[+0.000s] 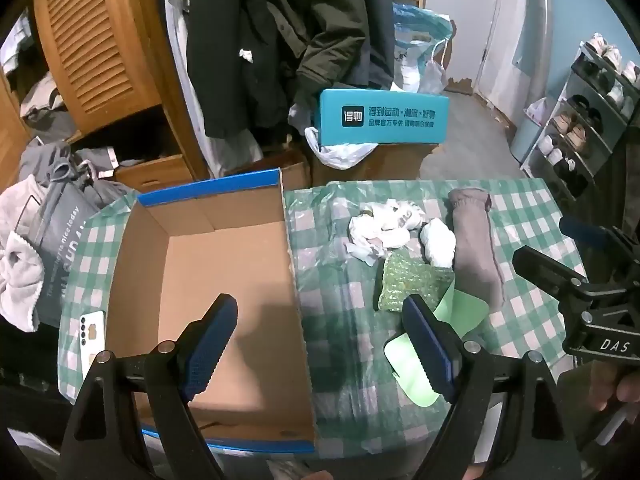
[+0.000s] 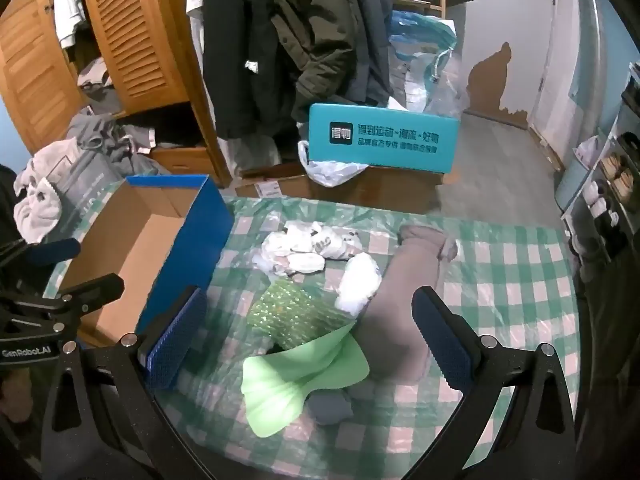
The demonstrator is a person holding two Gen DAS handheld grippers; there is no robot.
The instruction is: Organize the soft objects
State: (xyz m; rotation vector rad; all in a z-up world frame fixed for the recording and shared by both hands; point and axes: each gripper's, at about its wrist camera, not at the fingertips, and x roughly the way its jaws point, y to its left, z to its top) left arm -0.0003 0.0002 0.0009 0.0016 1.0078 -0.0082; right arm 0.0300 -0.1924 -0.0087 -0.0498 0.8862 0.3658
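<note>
My left gripper [image 1: 320,344] hangs with its jaws wide apart and nothing between them, straddling the right wall of the open cardboard box with blue outer sides [image 1: 224,292]. My right gripper [image 2: 312,336] hovers over the pile of soft things, jaws also spread, holding nothing.

The rolled grey-brown cloth bundle [image 2: 404,300] lies with its long axis running away from me, its cuffed end at the far side. Just left of it sit a white rolled sock [image 2: 360,280], a crumpled heap of white socks [image 2: 308,248], a green bubble-wrap pouch [image 2: 292,312] and, nearest me, a pale green foam sheet [image 2: 296,376] fanned out and overlapping the pouch's near edge.

All of it rests on the green-and-white checked tablecloth under clear plastic [image 2: 500,280], with the box at the left end. Beyond stand a teal shoebox with white lettering [image 2: 384,138], hanging dark coats [image 2: 304,32] and a louvred wooden wardrobe [image 2: 136,36].
</note>
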